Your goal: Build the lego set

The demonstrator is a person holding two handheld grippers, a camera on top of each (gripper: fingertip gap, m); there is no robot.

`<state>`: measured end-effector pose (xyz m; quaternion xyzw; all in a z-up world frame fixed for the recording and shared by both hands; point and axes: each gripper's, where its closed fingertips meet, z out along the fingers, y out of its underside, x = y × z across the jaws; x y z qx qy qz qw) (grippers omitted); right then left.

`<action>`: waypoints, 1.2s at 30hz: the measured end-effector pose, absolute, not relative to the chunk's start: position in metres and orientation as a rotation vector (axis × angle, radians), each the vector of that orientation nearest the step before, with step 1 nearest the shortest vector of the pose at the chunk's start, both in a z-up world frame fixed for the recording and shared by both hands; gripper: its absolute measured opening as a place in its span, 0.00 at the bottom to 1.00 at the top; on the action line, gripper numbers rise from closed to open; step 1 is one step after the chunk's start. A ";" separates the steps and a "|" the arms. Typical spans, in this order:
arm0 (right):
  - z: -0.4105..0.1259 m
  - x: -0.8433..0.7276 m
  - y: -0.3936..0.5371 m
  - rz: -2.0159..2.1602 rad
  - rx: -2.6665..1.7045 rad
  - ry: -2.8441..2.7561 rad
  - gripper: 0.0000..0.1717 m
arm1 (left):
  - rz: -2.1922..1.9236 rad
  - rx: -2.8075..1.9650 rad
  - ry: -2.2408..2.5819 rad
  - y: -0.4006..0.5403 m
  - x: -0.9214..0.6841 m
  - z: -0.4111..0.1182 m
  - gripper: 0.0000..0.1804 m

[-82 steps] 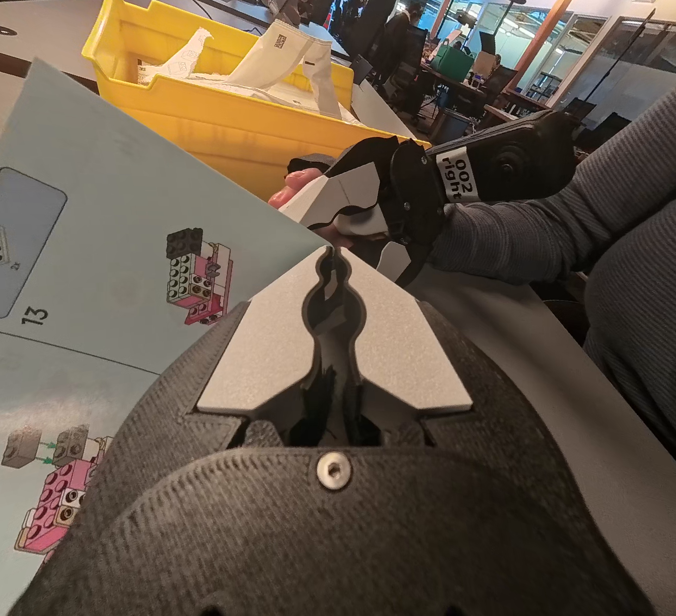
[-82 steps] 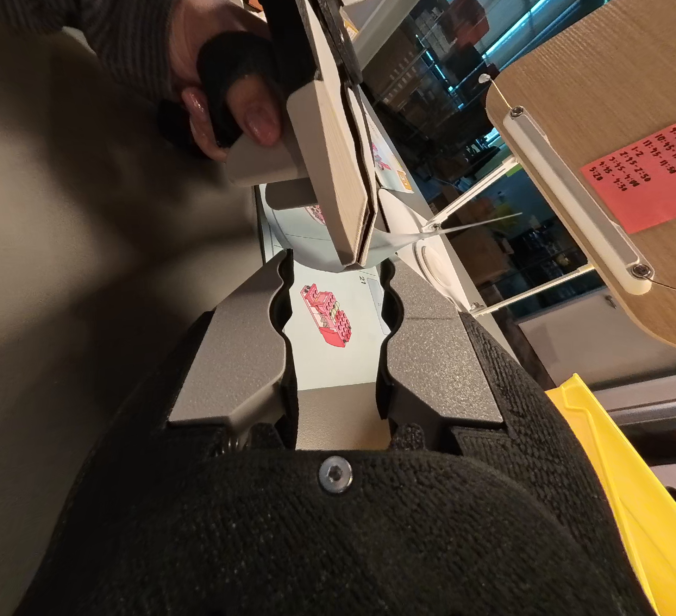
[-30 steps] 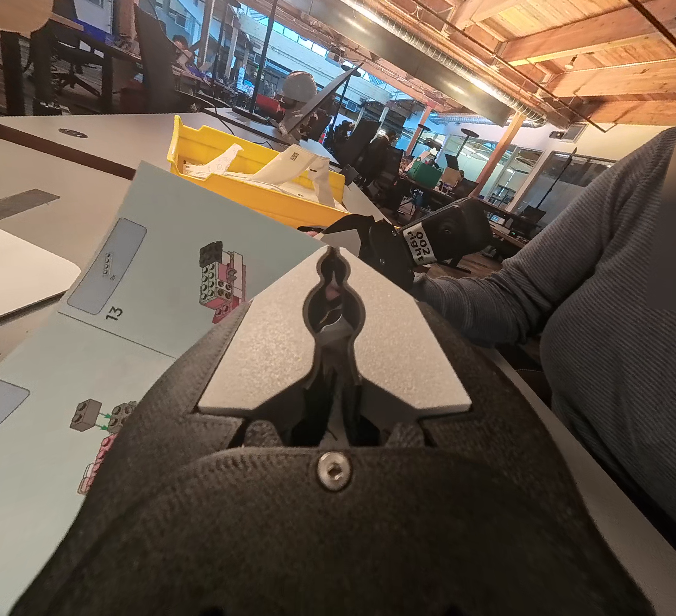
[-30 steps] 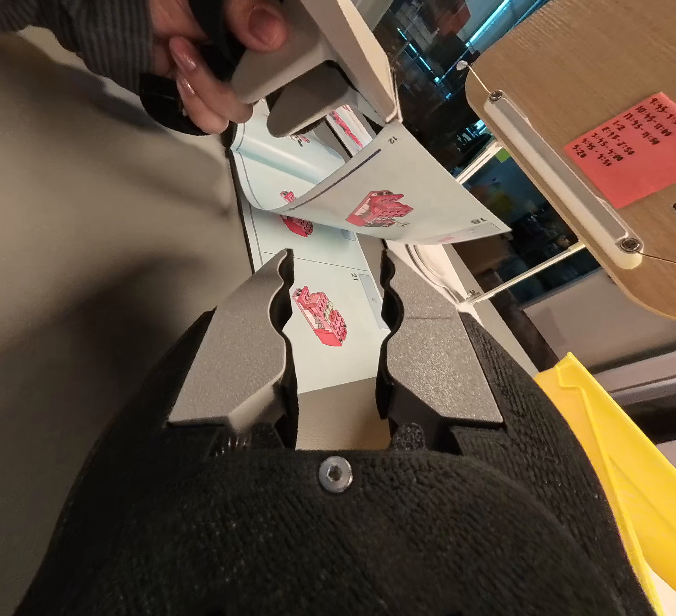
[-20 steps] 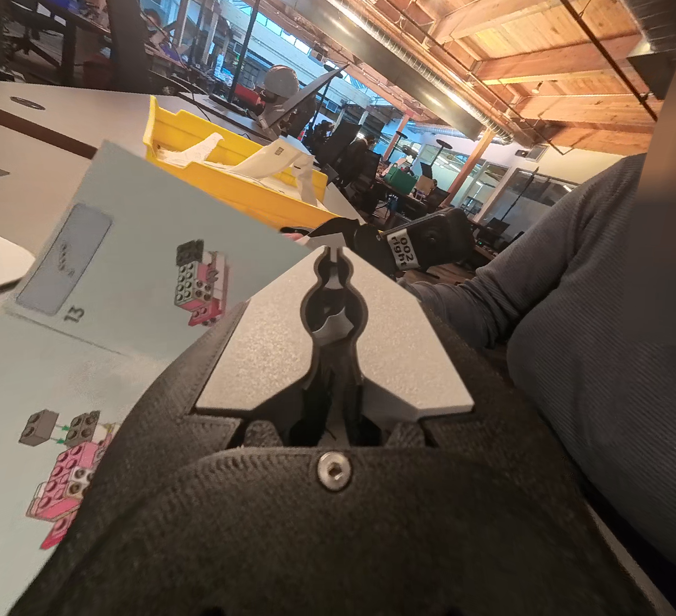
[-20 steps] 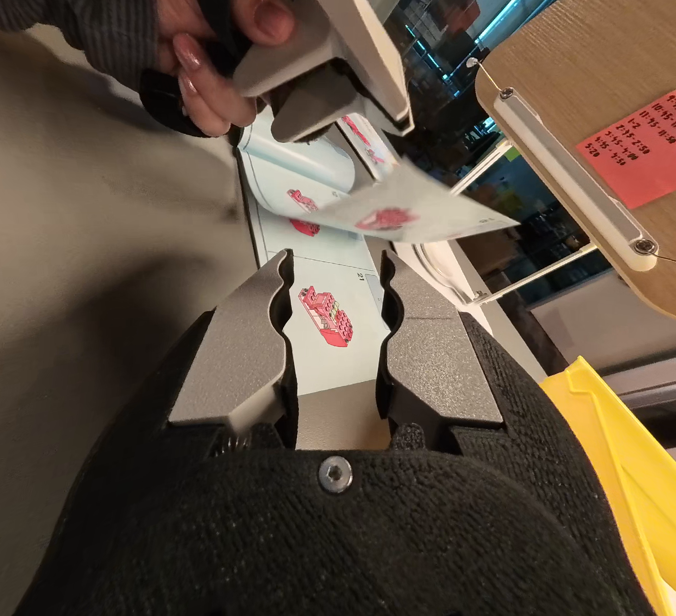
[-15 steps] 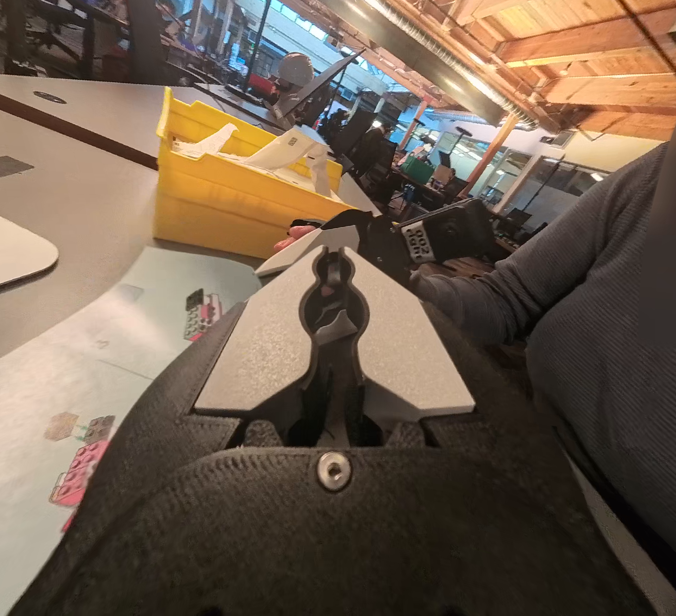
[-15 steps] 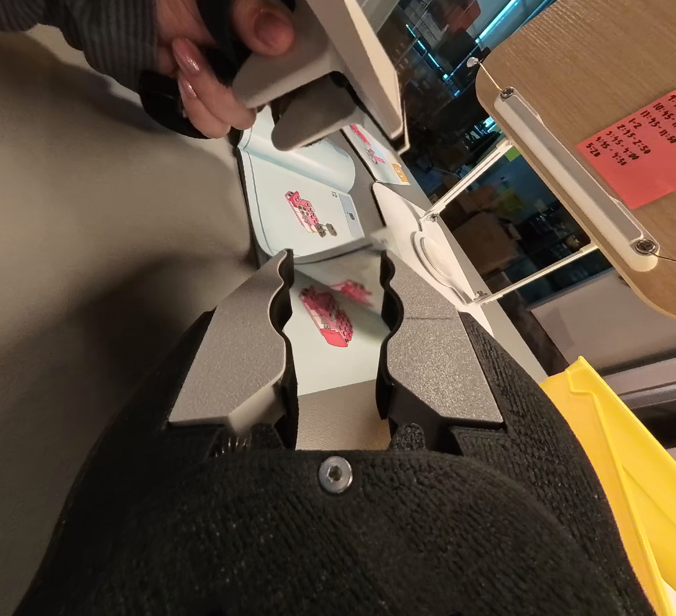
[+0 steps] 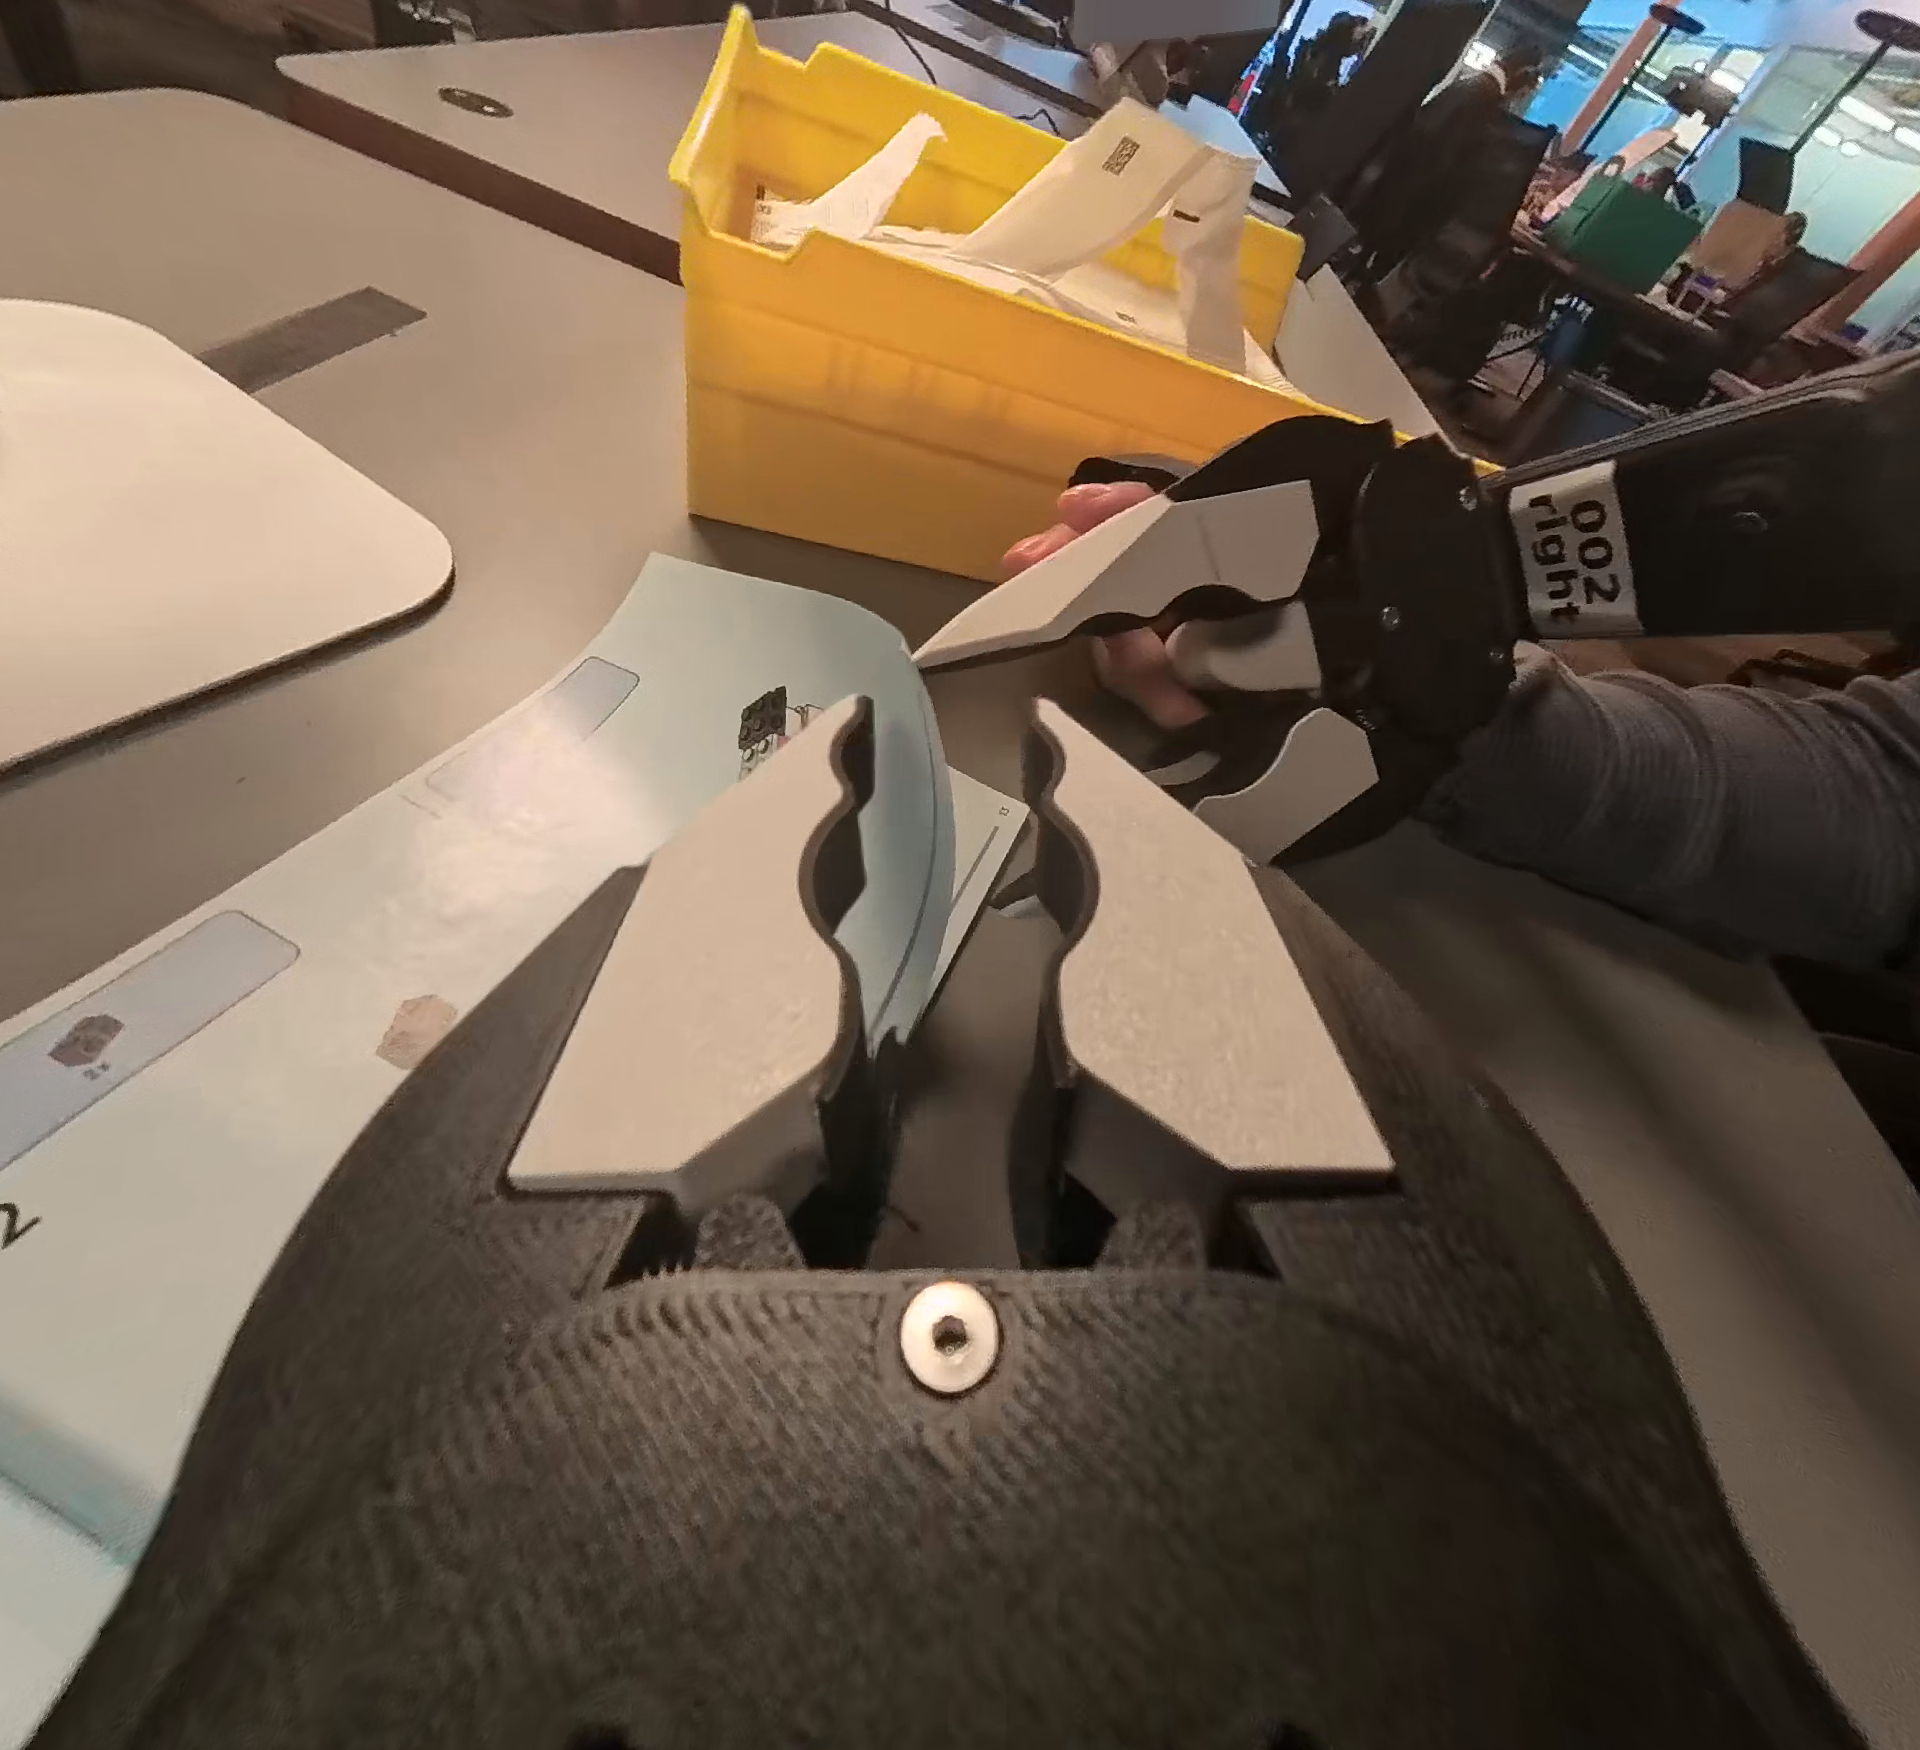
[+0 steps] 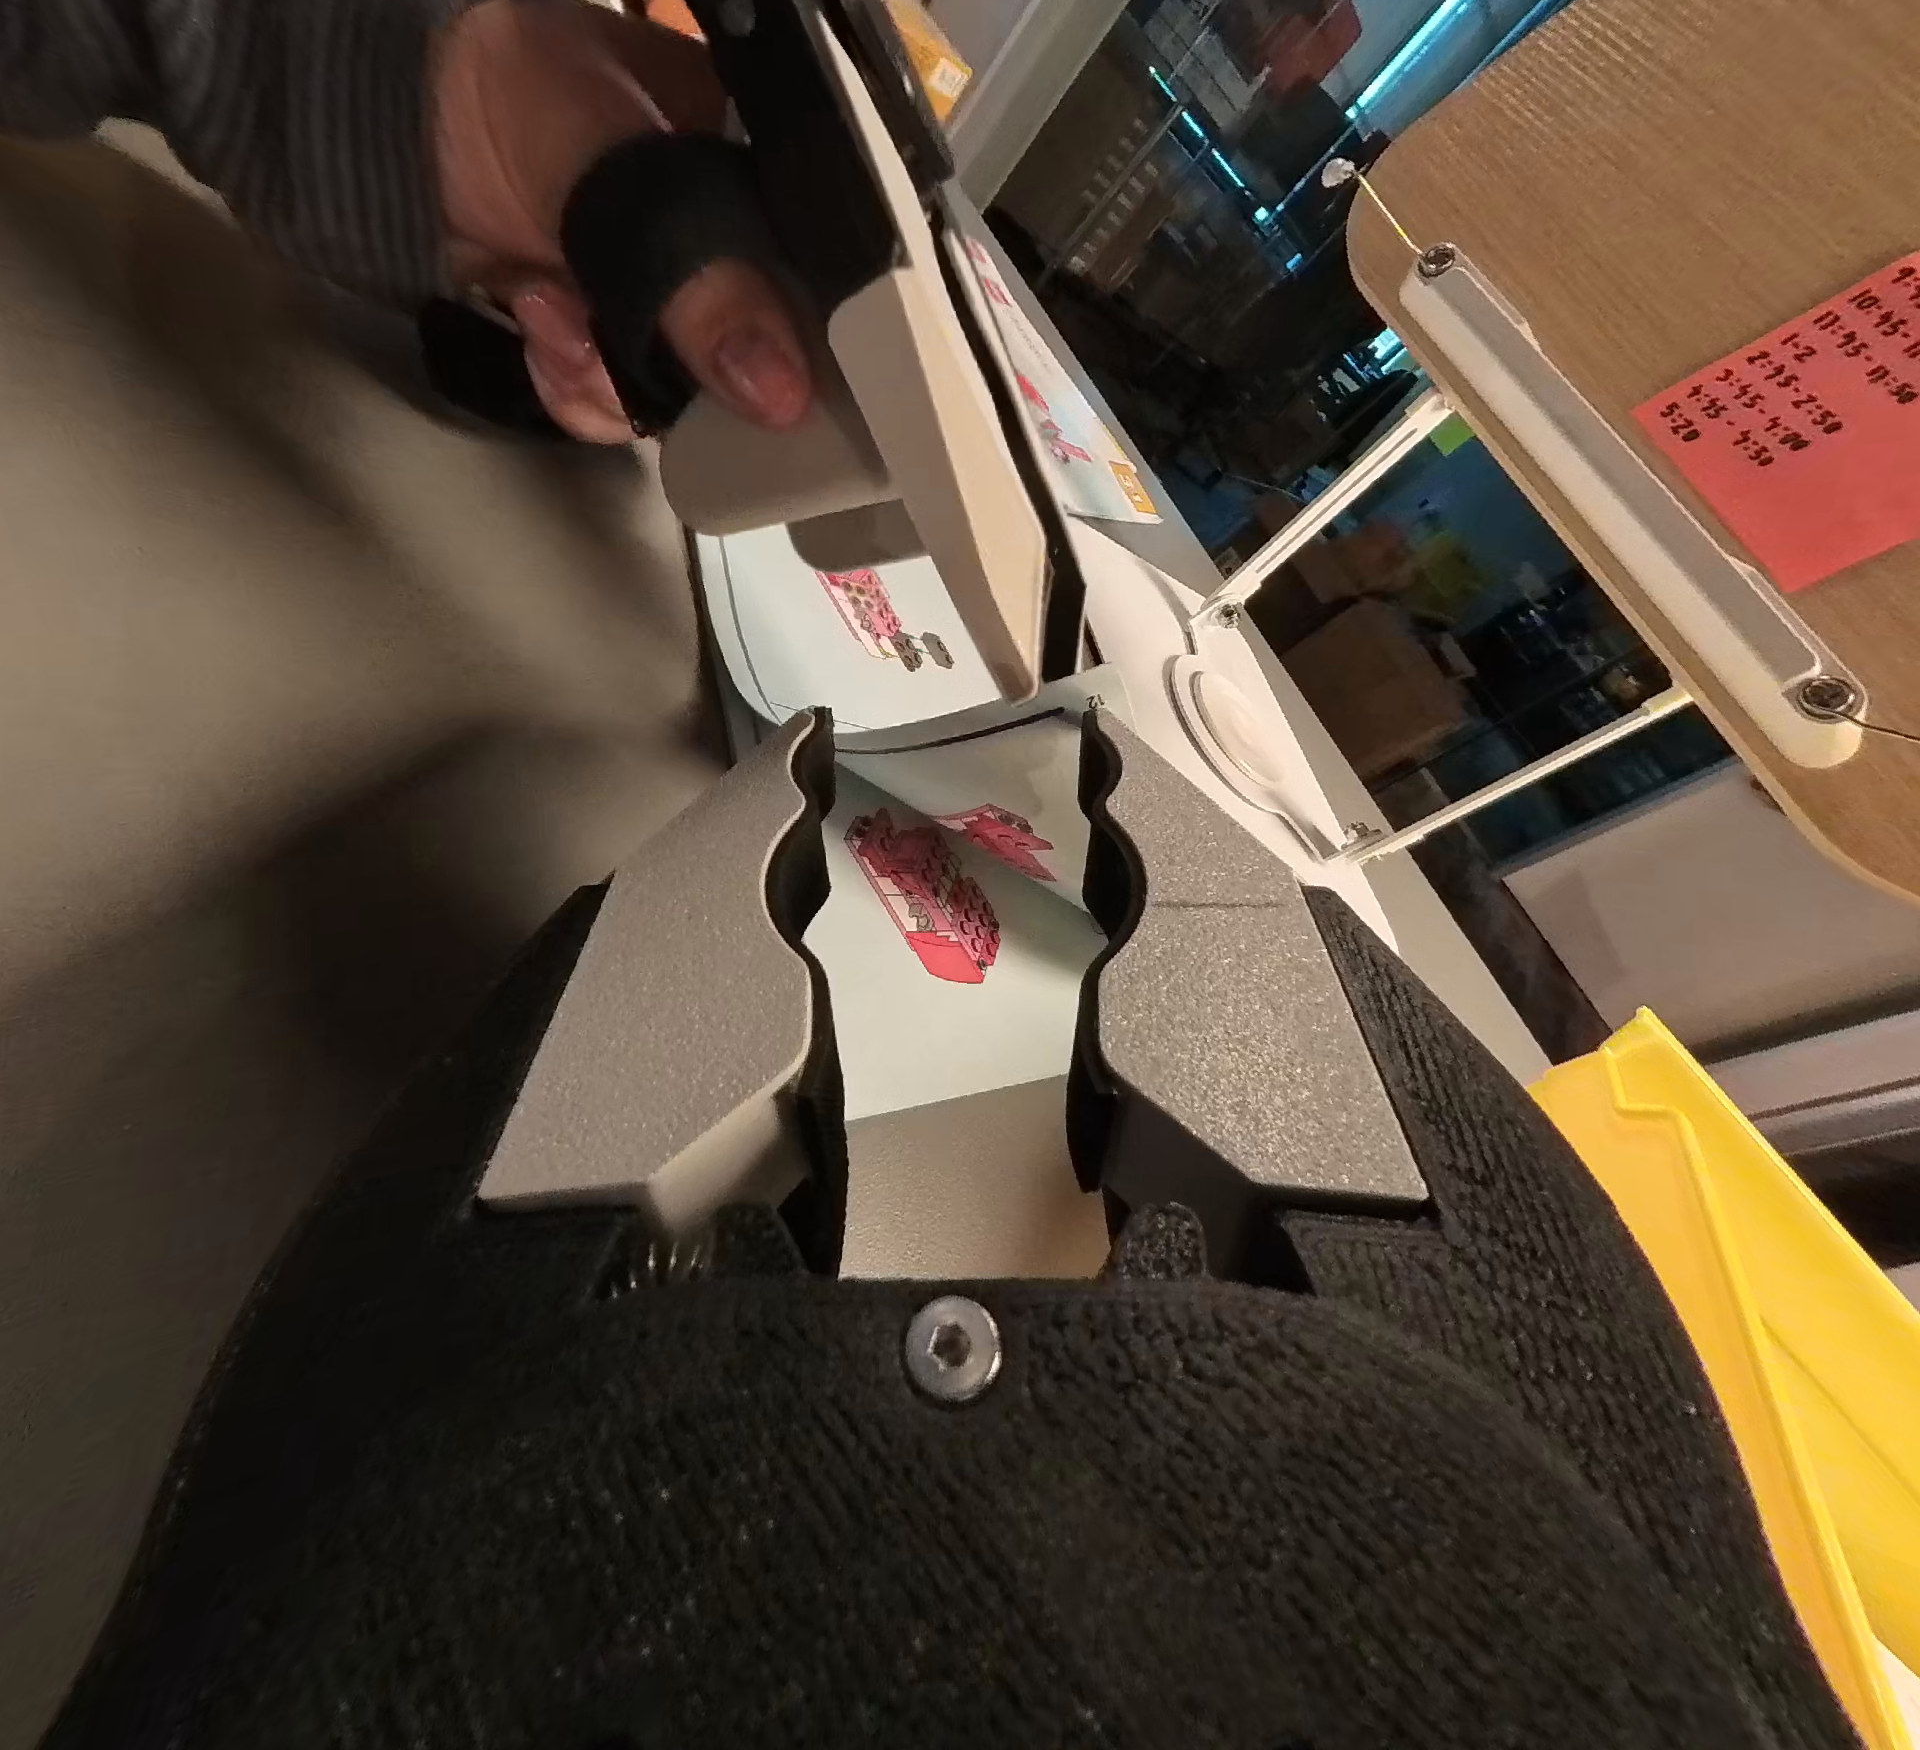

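Observation:
A light-blue instruction booklet (image 9: pixel 623 765) with pictures of pink brick models lies open on the grey table (image 9: pixel 468 412). My left gripper (image 9: pixel 948 708) is open just above it. The curled edge of a page runs between its fingers, and the pads do not press on it. My right gripper (image 10: pixel 956 721) is open and empty, low over a booklet page (image 10: pixel 935 1004) that shows a pink model. In the left wrist view, one of its fingers (image 9: pixel 1091 578) has its tip next to the page's raised corner. In the right wrist view, the left gripper's fingers (image 10: pixel 966 505) hang over the booklet.
A yellow bin (image 9: pixel 935 412) with white paper bags stands behind the booklet; its rim also shows in the right wrist view (image 10: pixel 1714 1285). A white rounded board (image 9: pixel 156 505) lies at the left. A wooden panel (image 10: pixel 1662 142) with a red note (image 10: pixel 1787 422) hangs over a white stand base (image 10: pixel 1236 713). Less than 4 cm separates the two grippers' tips.
My left gripper held a booklet page up in shut fingers, swung it over and down, then opened. The page left the grasp and now lies curled on the booklet. The right gripper stayed open.

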<state>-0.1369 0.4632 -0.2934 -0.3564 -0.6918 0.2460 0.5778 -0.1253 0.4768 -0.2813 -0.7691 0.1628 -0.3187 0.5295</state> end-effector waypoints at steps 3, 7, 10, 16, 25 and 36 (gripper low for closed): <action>-0.294 -0.137 0.463 0.577 -0.835 -1.618 0.27 | -0.754 -1.872 0.387 0.479 -0.124 -0.287 0.10; -0.294 -0.137 0.464 0.573 -0.836 -1.621 0.27 | -0.685 -1.893 0.403 0.481 -0.124 -0.290 0.01; -0.295 -0.137 0.465 0.559 -0.839 -1.623 0.27 | -0.567 -1.923 0.436 0.484 -0.127 -0.296 0.00; -0.299 -0.137 0.467 0.529 -0.843 -1.642 0.29 | -0.341 -1.952 0.593 0.484 -0.123 -0.308 0.00; -0.304 -0.137 0.466 0.518 -0.852 -1.666 0.29 | -0.328 -1.954 0.601 0.485 -0.123 -0.309 0.00; -0.302 -0.137 0.471 0.516 -0.880 -1.645 0.29 | -0.338 -1.960 0.575 0.485 -0.126 -0.309 0.00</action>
